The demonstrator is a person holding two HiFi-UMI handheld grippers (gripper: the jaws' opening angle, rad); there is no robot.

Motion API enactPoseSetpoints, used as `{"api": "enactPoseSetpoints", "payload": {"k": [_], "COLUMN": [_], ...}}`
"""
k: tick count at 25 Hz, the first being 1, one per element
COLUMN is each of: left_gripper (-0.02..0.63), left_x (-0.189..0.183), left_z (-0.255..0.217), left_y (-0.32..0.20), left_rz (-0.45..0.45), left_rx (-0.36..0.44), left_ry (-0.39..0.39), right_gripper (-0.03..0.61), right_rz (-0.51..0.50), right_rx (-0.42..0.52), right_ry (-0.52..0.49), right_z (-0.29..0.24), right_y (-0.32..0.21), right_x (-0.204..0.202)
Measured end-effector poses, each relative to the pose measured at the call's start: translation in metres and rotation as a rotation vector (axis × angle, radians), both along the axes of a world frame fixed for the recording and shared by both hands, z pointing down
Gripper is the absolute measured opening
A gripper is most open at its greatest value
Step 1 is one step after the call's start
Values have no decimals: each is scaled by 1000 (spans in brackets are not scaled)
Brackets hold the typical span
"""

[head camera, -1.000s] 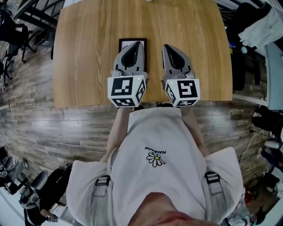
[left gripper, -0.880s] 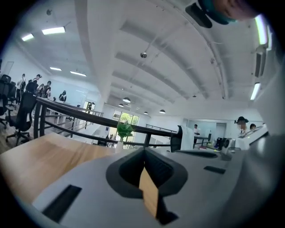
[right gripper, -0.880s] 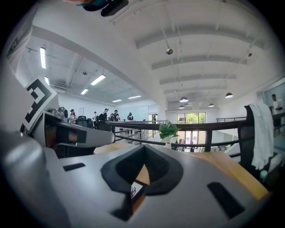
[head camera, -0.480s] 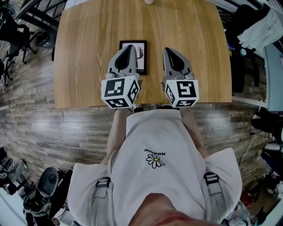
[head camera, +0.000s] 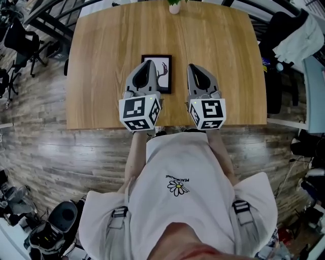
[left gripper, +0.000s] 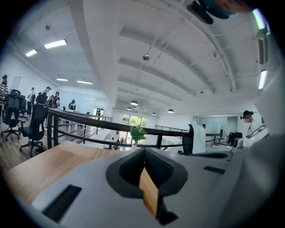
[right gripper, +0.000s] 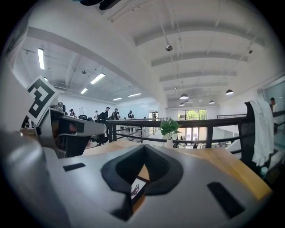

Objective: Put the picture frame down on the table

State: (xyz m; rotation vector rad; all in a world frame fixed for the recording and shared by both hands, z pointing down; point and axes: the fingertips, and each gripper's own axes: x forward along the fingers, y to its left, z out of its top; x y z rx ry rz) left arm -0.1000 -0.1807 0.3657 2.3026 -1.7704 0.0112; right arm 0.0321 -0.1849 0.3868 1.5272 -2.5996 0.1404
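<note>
The picture frame [head camera: 163,74] lies flat on the wooden surface [head camera: 101,61], just above the middle of the head view, so the setting-down looks done and the step in hand is judged to be drawing clear. The left hand-held gripper [head camera: 148,64] hangs over the frame's left part, its jaws closed together on nothing; its own view shows only bare wood through the gap behind the tips. The right hand-held gripper [head camera: 192,67], just to the right of the frame and apart from it, is likewise closed and empty, with a corner of the frame showing through its gap. To finish well, the left one should probably lift straight up before it pulls toward the person, so a tip does not drag the frame. The frame sits well in from every edge. The near edge of the surface runs just below the marker cubes, close to the person's body. Bare wood spreads to the left, the right and the top, where a small potted plant [head camera: 174,6] stands at the far edge.
</note>
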Motion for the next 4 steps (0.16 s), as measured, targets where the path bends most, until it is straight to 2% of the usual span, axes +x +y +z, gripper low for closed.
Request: {"api": "enactPoseSetpoints", "payload": {"k": [4], "left_gripper": [15], "left_x": [-4], "left_z": [-4], "left_y": [1], "left_rz": [-2], "left_rx": [24], "left_ry": [-18], "right_gripper": [8], "right_rz": [-6], "right_rx": [18], "right_ry": [2], "right_z": [-2], "right_y": [-1], "right_x": [-3]}}
